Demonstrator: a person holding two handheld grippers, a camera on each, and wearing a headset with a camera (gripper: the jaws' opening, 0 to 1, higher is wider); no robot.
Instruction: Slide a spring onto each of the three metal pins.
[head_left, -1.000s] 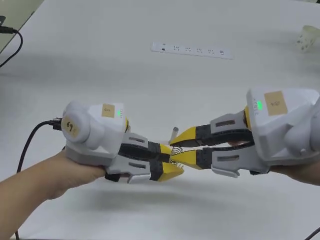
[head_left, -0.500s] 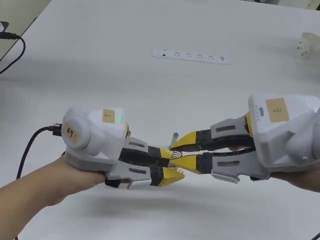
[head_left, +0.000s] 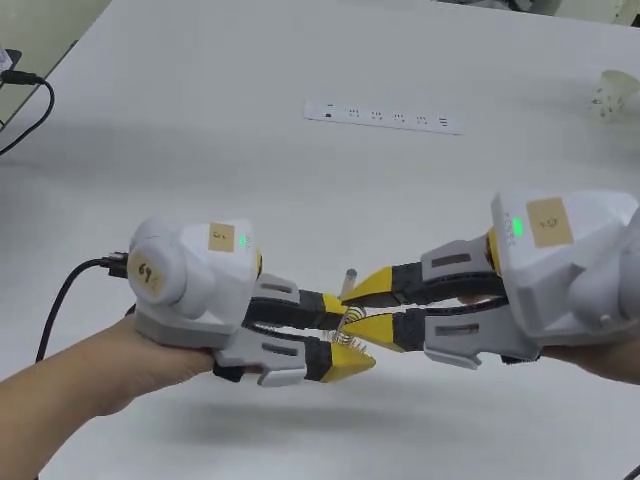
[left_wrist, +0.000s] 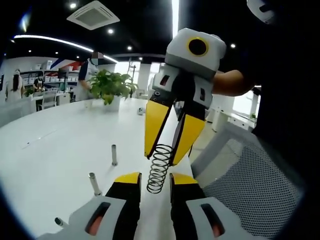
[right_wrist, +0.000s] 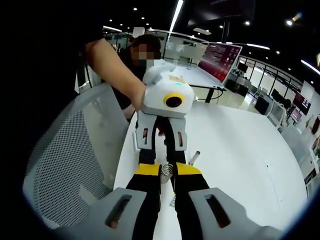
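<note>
The left hand (head_left: 125, 358) and right hand (head_left: 600, 355) hold their tools level and low over the white worktop (head_left: 300, 200), tips meeting nose to nose. The right claw (head_left: 349, 308) is pinched on one end of the spring (head_left: 350, 328). The left claw (head_left: 348, 334) has its jaws either side of the other end; whether they grip it I cannot tell. The left gripper view shows three pins (left_wrist: 114, 155) standing on the worktop beside the spring. The head view shows one pin (head_left: 351, 277) just behind the tips and a power strip (head_left: 383, 116) well beyond.
</note>
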